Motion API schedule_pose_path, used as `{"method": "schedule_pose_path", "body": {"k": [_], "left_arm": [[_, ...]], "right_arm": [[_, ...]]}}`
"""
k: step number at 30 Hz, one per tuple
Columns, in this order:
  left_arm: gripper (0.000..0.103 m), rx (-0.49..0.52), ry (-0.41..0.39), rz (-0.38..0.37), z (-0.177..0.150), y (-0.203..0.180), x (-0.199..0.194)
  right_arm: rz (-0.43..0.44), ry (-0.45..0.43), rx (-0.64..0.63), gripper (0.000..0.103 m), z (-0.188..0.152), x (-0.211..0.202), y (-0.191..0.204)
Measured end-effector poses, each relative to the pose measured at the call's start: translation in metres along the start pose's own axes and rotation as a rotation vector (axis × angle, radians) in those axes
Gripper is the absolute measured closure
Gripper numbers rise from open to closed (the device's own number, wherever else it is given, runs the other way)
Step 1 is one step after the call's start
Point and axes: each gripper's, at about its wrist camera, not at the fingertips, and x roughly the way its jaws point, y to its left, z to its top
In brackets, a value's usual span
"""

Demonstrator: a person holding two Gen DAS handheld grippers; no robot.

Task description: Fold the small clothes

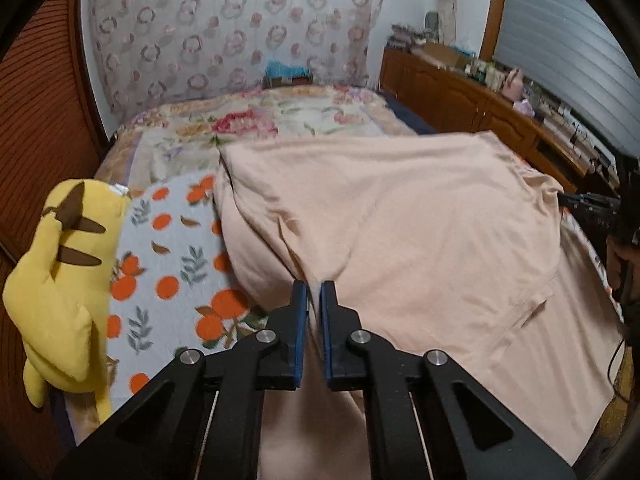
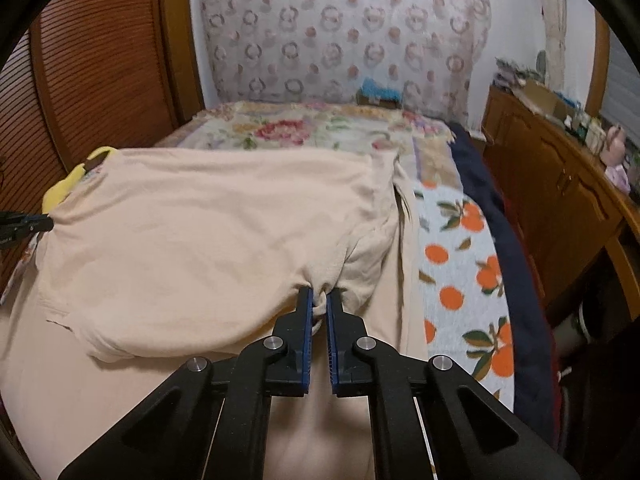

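A pale peach garment (image 1: 400, 216) lies on the bed, its upper layer lifted and stretched between the two grippers above the lower layer. My left gripper (image 1: 314, 285) is shut on the garment's left edge. My right gripper (image 2: 320, 292) is shut on a bunched part of the garment (image 2: 208, 236) at its right edge. The right gripper also shows at the right edge of the left wrist view (image 1: 588, 204), and the left gripper at the left edge of the right wrist view (image 2: 28, 226).
A yellow plush toy (image 1: 68, 272) sits at the bed's left side by the wooden wall. An orange-print blanket (image 1: 176, 264) and a floral quilt (image 1: 256, 124) cover the bed. A wooden cabinet (image 2: 560, 200) with clutter stands to the right.
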Motion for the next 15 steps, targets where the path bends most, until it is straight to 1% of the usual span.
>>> {"method": "schedule_pose_path", "body": {"k": [4, 5, 11, 15], "left_arm": [[0.095, -0.003, -0.035, 0.016, 0.007, 0.001, -0.011], [0.095, -0.003, -0.032, 0.021, 0.008, 0.003, -0.011], [0.095, 0.015, 0.001, 0.043, 0.011, 0.006, 0.003], [0.094, 0.003, 0.064, 0.013, 0.016, 0.009, 0.02]], "right_arm": [[-0.003, -0.05, -0.026, 0.097, 0.001, -0.01, 0.004], [-0.004, -0.057, -0.029, 0.097, 0.0, -0.01, 0.005], [-0.01, -0.057, -0.052, 0.097, -0.004, 0.002, 0.001], [-0.014, -0.052, -0.055, 0.097, 0.0, 0.006, 0.0]]}}
